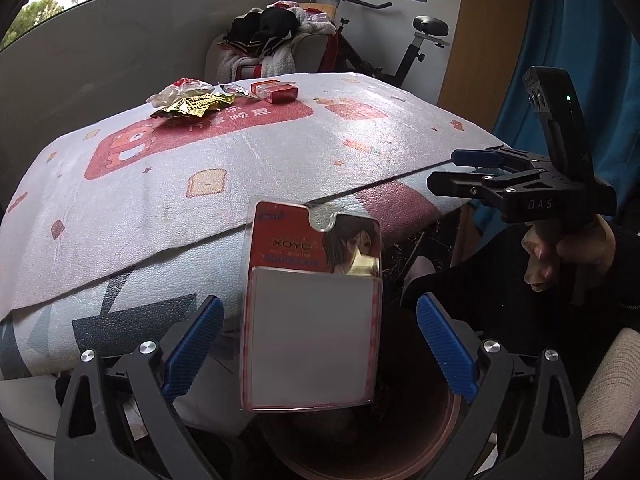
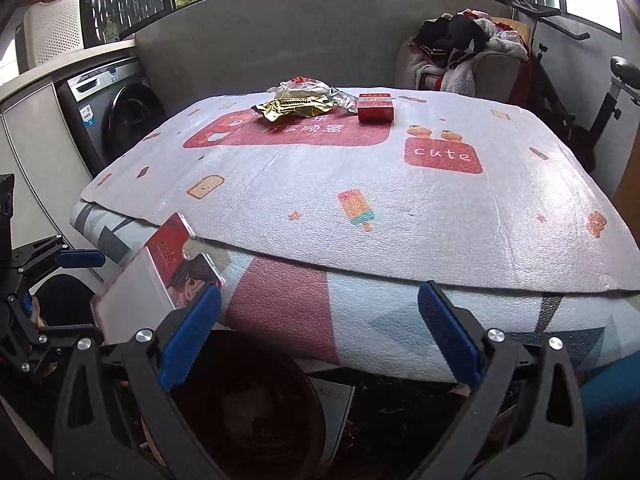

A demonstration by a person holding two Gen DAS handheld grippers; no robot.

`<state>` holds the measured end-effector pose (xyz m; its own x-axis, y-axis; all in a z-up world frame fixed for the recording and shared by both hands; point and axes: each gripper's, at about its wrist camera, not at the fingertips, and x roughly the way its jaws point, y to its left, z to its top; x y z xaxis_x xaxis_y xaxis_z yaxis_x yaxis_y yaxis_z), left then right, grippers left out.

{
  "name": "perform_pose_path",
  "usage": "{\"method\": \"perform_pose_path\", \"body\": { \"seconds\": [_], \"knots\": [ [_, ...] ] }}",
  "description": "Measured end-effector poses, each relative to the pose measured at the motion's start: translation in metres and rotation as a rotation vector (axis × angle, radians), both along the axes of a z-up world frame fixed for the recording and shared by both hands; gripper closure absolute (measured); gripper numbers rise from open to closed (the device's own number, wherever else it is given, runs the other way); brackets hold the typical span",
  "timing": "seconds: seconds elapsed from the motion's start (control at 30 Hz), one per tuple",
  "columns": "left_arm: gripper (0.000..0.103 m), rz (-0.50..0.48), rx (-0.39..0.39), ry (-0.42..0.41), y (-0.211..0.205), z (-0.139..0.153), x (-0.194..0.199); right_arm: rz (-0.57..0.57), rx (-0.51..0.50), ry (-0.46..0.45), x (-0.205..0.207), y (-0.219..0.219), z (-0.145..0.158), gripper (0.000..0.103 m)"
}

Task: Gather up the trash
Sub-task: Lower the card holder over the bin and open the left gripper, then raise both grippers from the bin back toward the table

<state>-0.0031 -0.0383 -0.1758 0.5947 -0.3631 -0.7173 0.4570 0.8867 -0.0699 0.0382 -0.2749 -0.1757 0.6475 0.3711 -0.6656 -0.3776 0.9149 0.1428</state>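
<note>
Between my left gripper's (image 1: 320, 352) wide-apart jaws, a card pack (image 1: 316, 304) is hanging untouched over the bin (image 1: 420, 432); my right gripper (image 2: 320, 336) is gaping empty.

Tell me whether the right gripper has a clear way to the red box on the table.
Probably yes. The right gripper is open and empty, and only bare table cover lies between it and the red box, though the box sits far across the table, beside the wrappers.

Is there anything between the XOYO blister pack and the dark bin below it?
Nothing visible. The blister pack hangs between the open left gripper's pads, touching neither, directly over the dark round bin, whose mouth looks unobstructed beneath it.
</note>
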Motion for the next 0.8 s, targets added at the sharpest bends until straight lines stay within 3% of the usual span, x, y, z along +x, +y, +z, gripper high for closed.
{"method": "perform_pose_path", "body": {
  "seconds": [0.43,0.8],
  "knots": [
    [0.007,0.183,-0.071,-0.021,0.033,0.008,0.008,0.006,-0.016,0.018,0.003,0.005,-0.004,0.006],
    [0.007,0.228,-0.071,-0.029,0.04,0.015,0.009,0.016,-0.036,0.022,0.003,0.01,-0.006,0.006]
  ]
}}
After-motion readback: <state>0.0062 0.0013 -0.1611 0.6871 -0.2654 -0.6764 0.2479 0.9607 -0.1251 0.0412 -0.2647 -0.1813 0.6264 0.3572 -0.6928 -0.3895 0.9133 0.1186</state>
